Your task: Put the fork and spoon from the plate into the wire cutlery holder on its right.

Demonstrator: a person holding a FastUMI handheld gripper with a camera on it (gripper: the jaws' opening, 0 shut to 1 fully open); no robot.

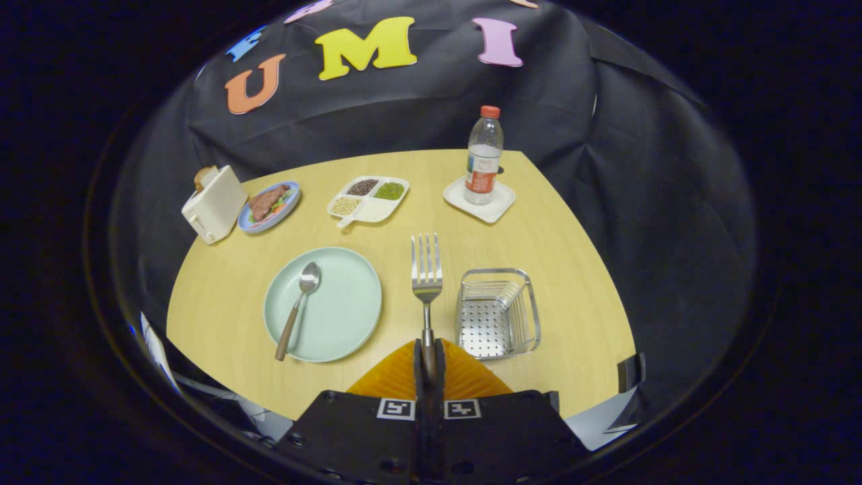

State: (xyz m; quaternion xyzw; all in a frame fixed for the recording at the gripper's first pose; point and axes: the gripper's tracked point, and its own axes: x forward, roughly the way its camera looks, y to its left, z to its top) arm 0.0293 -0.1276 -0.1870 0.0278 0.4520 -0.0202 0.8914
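My gripper (429,351) is shut on the handle of a metal fork (426,276), which sticks straight out ahead of the fingers with its tines pointing away. The fork hangs above the wooden table, between the pale green plate (343,306) on its left and the wire cutlery holder (497,313) on its right. On the plate lies a spoon (298,306) with a brown handle, bowl pointing away. Nothing lies inside the holder.
Beyond the plate stand a white toaster (214,203), a blue plate with food (269,207), and a divided white dish of beans (368,198). A water bottle (483,156) stands on a white square coaster (479,200) beyond the holder. The table's curved edge lies close behind the fingers.
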